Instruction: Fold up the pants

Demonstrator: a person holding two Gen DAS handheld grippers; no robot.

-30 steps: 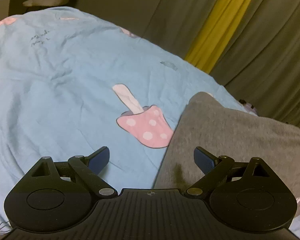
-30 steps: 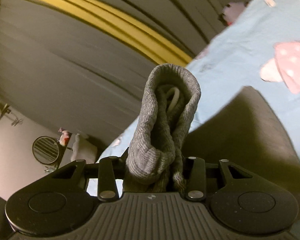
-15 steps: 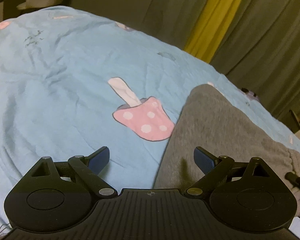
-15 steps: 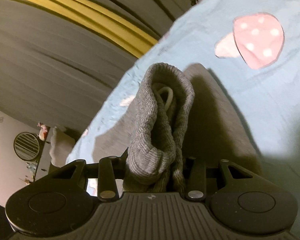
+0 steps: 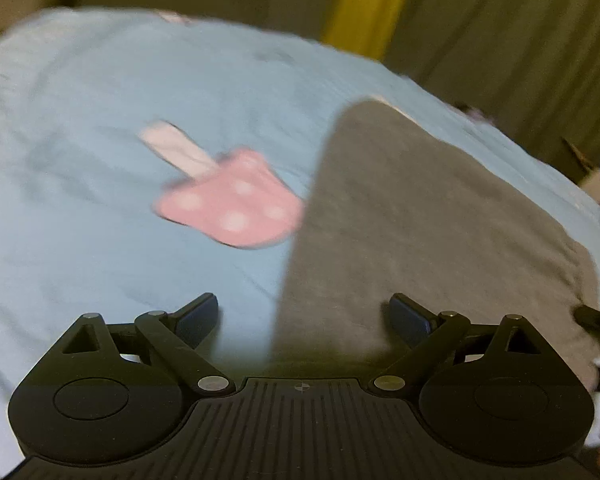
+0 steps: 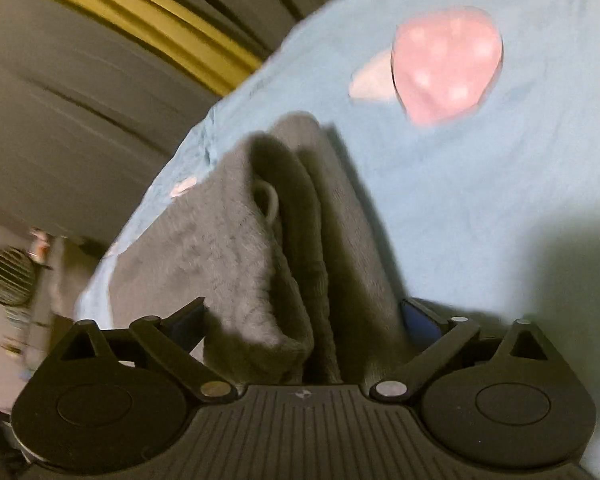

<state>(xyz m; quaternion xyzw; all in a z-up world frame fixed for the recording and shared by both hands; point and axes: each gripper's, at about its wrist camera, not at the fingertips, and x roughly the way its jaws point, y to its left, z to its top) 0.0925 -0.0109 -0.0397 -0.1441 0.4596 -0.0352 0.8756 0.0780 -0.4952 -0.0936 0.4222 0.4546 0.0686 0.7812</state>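
The grey pants (image 6: 236, 248), soft and limp, are being released by the opening right gripper (image 6: 304, 316); the thick waistband edge is judged the best hold. The left gripper (image 5: 304, 316) is held wide, empty.

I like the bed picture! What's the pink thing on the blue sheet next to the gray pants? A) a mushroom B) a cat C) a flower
A: the pink shape on the sheet has a spotted cap and pale stalk, beside the pants.
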